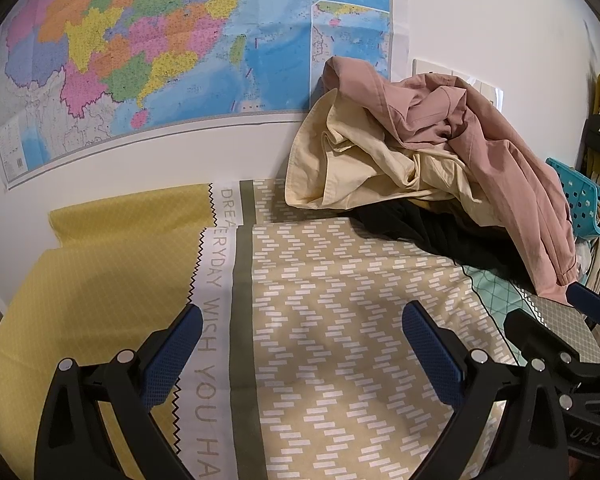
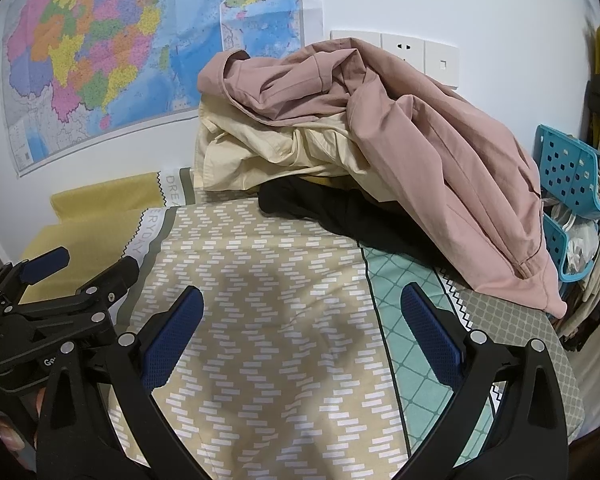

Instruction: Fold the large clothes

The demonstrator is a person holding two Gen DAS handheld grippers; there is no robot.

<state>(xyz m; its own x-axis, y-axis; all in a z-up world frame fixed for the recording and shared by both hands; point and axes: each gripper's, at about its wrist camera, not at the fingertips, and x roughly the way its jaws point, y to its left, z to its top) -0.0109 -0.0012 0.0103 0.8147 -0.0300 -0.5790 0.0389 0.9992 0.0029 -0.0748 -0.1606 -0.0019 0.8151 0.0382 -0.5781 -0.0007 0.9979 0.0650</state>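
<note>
Your clothes sit heaped at the far right of the patterned bedspread (image 1: 340, 320), against the wall: a pink jacket (image 2: 440, 168) draped on top, a cream garment (image 2: 268, 152) under it, something black (image 2: 340, 216) at the bottom. Expect the pink one to be soft, limp and fairly light, sliding off the pile as you pull; I would take it by the hem or cuff hanging at the near right corner, where a single layer is exposed. Your left gripper (image 1: 300, 336) and right gripper (image 2: 300, 320) both hover low over the bedspread, side by side, fingers spread wide, holding nothing, aimed toward the heap
</note>
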